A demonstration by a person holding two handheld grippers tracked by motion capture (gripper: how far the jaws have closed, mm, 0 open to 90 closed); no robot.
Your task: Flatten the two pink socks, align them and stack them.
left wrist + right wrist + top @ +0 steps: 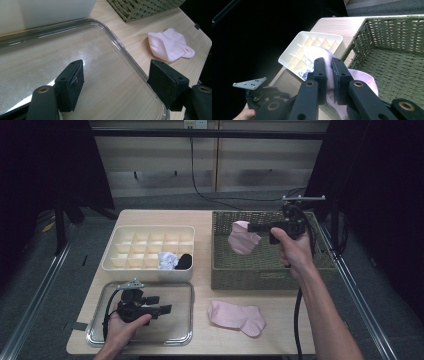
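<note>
Pinching a pink sock (243, 239) between nearly closed fingers (321, 75), right gripper (253, 227) held level over the wicker basket (320, 265) near the worktop's far right corner, sock dangling above the basket's left part. Hangs bunched from the grip, long axis roughly vertical, loose end down; toe and cuff cannot be told apart. Could slip free, since only a fold of soft cloth sits between the pads, or drag on the basket's near wall if carried low toward the near edge. Second pink sock (236, 317) flat by the near edge, long axis along that edge. Left gripper (159, 305) over the clear tray (184, 337) at the near left corner, fingers (72, 85) spread on nothing. Divided organizer box (115, 251) beyond the tray, two rolled pairs inside.
</note>
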